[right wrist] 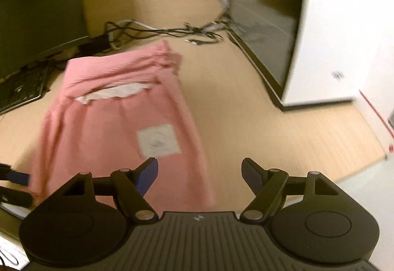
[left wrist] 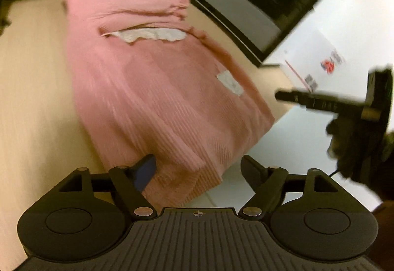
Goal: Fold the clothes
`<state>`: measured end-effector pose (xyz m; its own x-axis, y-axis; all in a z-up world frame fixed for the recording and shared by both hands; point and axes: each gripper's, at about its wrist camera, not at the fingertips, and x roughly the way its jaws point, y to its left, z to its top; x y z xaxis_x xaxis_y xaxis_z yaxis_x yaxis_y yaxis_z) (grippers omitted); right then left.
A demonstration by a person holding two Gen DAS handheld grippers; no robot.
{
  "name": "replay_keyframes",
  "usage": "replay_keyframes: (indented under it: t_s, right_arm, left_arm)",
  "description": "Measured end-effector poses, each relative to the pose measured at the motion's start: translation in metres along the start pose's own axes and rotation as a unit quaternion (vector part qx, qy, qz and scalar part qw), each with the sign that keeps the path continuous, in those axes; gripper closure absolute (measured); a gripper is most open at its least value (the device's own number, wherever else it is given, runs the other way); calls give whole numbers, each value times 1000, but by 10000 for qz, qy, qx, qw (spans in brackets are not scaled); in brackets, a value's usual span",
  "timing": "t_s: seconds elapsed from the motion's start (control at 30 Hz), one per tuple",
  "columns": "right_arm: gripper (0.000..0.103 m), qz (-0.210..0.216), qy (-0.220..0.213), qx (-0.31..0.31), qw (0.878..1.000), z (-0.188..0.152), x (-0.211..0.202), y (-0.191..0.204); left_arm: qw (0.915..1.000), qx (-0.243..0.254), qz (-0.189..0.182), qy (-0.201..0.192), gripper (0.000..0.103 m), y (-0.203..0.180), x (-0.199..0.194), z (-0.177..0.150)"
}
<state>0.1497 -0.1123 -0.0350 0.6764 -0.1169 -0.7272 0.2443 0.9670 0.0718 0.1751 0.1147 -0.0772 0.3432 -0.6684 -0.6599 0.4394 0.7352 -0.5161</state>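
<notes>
Garment: we see a pink ribbed garment [left wrist: 152,88] lying folded on the wooden counter [left wrist: 37,74], a white label [right wrist: 158,140] on its upper face and white lining showing at the neck.
Left hand-held gripper [left wrist: 198,170]: we hold it released, jaws wide, the garment's near corner between the fingers, no pad pressing on it.
Right hand-held gripper [right wrist: 199,173]: released too, hovering over the garment's near right edge, nothing grasped.
Surroundings: tangled cables [right wrist: 167,31] and a keyboard [right wrist: 22,88] lie behind the garment; a dark monitor [right wrist: 266,12] stands to the right.
</notes>
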Motion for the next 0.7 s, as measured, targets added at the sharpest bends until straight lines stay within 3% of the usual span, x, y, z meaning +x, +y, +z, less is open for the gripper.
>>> replay_keyframes:
  t_s: [0.13,0.27,0.37,0.47,0.53,0.6,0.7]
  right_arm:
    - [29,220,-11,763,9968,-5,0,-36]
    - [43,474,-42,1106,9927,-12,11,-47]
    - [43,601,-26,1008,9931,-16,29,-42]
    - [47,755,-60,796,9939,-16,41,-32]
    - [62,744,-98,515,9959,-14,46,-23]
    - [93,906,13,365,9952,-9,49,-15]
    - [100,850,-201,-394,9954,9,37,4]
  left_arm:
    - [9978,-462,-50,-464,11,7,-21,7]
    - [9908,-1057,245,-804,11,23,-26,16]
    - [9860,-1300,496,-919,11,27,-25,19]
    - [9850,-1395,512,-880,11,25,-18,20]
    - [9845,-1444,515,-850,11,23,-13,20]
    - [9839,-1489,582,-802,11,21,-6,19]
    - [9831,-1534,724,-689,11,20,1,17]
